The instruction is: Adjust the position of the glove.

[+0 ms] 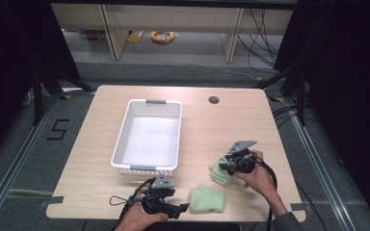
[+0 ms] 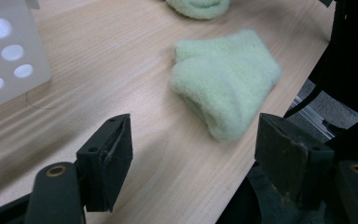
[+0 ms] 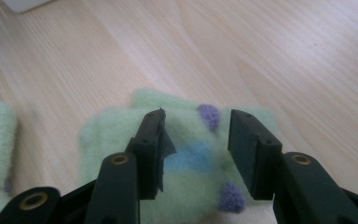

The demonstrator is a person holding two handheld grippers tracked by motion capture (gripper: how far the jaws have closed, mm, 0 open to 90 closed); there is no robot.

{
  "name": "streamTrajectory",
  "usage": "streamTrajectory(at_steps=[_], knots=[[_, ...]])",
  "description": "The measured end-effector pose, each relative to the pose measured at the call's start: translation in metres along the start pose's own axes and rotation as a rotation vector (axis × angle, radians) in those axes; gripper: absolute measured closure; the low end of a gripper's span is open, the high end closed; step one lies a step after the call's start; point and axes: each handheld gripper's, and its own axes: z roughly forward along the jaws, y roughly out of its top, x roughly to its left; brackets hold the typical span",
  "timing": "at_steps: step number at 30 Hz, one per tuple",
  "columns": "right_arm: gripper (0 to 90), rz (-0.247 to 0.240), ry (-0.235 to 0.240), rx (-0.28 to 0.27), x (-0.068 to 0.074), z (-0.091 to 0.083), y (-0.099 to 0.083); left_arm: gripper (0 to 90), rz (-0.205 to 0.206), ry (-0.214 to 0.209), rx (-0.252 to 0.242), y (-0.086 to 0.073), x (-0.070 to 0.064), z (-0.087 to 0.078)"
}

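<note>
While both claws hang over fuzzy socks, right claw [image 3: 196,144] half-open straddles the dotted sock [image 3: 191,158], left claw [image 2: 191,154] wide just short of the plain sock [image 2: 226,79]; next, probably: close, lift toward basket [image 1: 147,137].

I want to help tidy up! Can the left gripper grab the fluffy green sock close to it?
Probably yes: the left gripper is open, and the fluffy light green sock lies just ahead with bare table between.
</note>
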Motion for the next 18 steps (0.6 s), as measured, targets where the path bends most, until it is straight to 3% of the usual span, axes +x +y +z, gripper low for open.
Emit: streamTrajectory(at_steps=[3,9,11,14,18], knots=[[57.3,-0.002,0.002,0.004,0.0005,0.0036,0.0,27.2,-0.014,-0.002,-0.004,-0.0003,-0.0002,0.0006],[67.5,-0.005,0.027,0.035,0.0019,0.0088,-0.001,27.4,-0.022,-0.019,0.005,-0.0012,0.0011,0.0018],[77.0,0.043,0.044,0.028,0.002,0.0101,-0.0033,27.7,-0.027,-0.015,0.0,-0.001,0.0013,0.001],[82.0,0.036,0.043,0.023,0.0011,0.0097,-0.0033,27.8,-0.03,-0.014,-0.008,-0.0009,0.002,0.0013],[85.3,0.069,0.035,-0.011,0.0014,0.0038,-0.0033,28.3,-0.028,-0.007,-0.004,-0.0013,0.0039,0.0007]])
